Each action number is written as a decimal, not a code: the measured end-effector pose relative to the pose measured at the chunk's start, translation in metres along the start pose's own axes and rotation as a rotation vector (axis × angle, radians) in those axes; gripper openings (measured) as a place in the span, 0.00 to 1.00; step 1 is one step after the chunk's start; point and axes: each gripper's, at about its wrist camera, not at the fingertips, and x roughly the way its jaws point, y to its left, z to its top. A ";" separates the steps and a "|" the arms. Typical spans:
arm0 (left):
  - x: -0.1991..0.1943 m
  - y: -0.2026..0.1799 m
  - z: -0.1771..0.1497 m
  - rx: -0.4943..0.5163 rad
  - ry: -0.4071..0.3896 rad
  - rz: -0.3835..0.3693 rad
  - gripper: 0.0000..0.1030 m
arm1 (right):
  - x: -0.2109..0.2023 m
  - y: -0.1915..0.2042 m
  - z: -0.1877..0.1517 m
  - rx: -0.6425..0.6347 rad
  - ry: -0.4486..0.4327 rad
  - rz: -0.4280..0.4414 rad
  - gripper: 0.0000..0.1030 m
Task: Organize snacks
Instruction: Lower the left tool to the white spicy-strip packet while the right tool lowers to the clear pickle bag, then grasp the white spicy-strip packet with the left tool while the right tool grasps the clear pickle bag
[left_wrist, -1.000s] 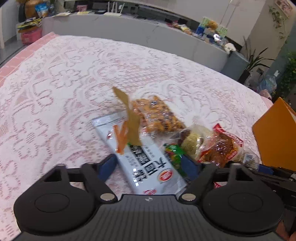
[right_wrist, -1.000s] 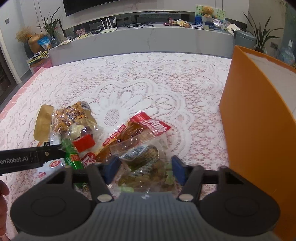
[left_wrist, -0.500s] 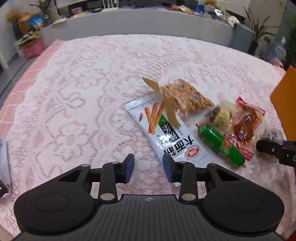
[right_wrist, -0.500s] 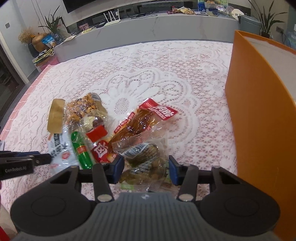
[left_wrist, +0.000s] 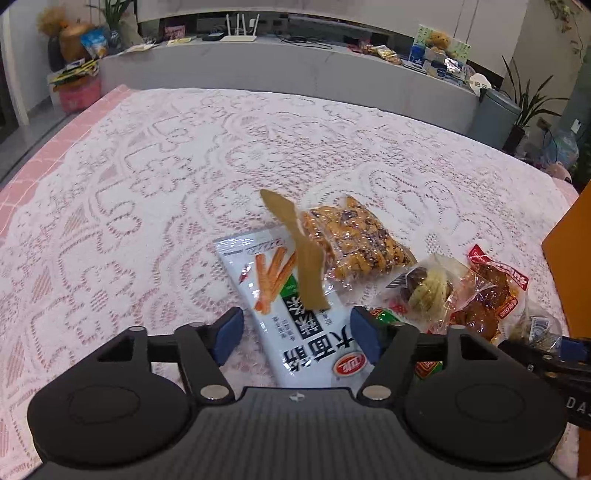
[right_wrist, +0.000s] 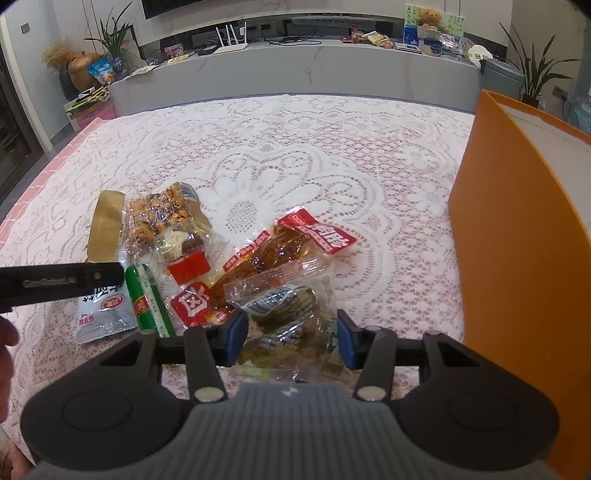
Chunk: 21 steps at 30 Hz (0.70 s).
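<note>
A clear packet of dark greenish snack is clamped between the blue pads of the right gripper. The left gripper is seen with its jaws opening wide on either side of a white noodle-stick packet, its pads clear of it. Just beyond, a green sausage stick, red-labelled meat packets and a nut brittle bar are heaped on the lace tablecloth. An orange box stands at the right.

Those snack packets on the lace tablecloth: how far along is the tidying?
Nothing looks sorted: every packet lies beside the orange box. In hand: the right gripper straddles a clear packet of greenish snacks; the opening left gripper straddles the white-grey noodle-stick packet. All remain.
</note>
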 end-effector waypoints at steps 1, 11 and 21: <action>0.002 -0.002 0.000 0.007 -0.004 0.003 0.81 | 0.000 0.000 0.000 0.002 0.000 0.001 0.48; -0.001 -0.012 -0.002 0.108 0.029 0.025 0.70 | 0.001 0.000 0.000 -0.008 -0.003 0.000 0.49; -0.031 -0.015 -0.031 0.414 0.165 -0.129 0.67 | -0.003 -0.001 -0.001 0.013 0.044 0.040 0.48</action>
